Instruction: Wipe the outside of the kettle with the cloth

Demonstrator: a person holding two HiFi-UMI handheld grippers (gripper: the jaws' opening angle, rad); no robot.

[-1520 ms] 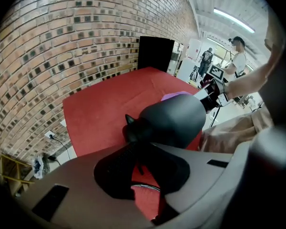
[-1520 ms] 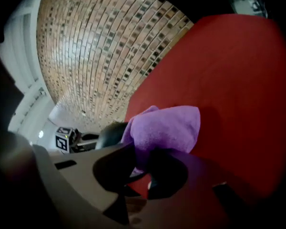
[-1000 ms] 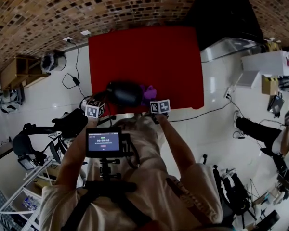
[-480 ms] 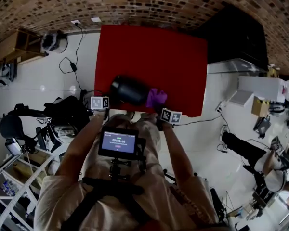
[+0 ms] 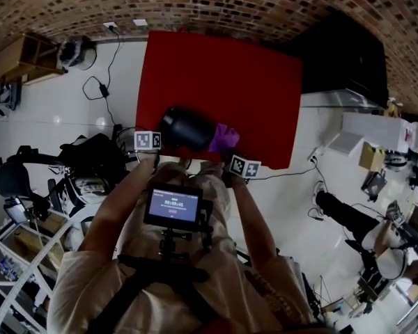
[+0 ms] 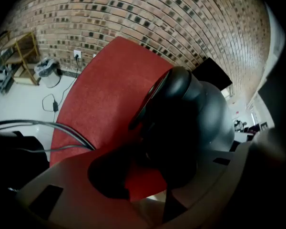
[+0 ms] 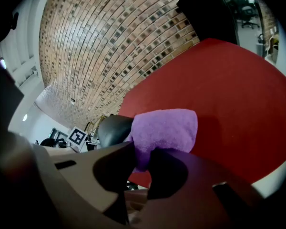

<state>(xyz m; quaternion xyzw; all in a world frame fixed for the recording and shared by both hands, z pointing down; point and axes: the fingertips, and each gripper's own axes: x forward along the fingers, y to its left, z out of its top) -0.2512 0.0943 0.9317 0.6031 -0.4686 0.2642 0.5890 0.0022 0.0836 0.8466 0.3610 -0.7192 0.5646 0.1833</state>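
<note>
The black kettle point(image 5: 184, 129) lies near the front edge of the red table point(image 5: 223, 68). In the left gripper view it fills the frame, kettle point(image 6: 200, 113). My left gripper point(image 5: 150, 145) is at its left end. Its jaws have just been opening and now stand apart, left gripper point(image 6: 174, 152), with the kettle's dark handle between them and red table showing beside the left jaw. My right gripper point(image 5: 238, 160) is shut on the purple cloth point(image 5: 224, 138). The cloth point(image 7: 164, 130) rests against the kettle point(image 7: 112, 130) on its right side, right gripper point(image 7: 150, 156).
A brick wall runs behind the table. A black cabinet point(image 5: 341, 54) stands to the table's right. Cables point(image 5: 101, 96) trail on the white floor at the left, near a wooden shelf point(image 5: 21, 58). A black bag point(image 5: 90, 162) lies at the left. A person's leg point(image 5: 348, 214) shows at the right.
The head view has swung, so the table sits higher and further right. My left gripper has drawn in closer to the kettle's left end. The cloth stays at the kettle's right side.
</note>
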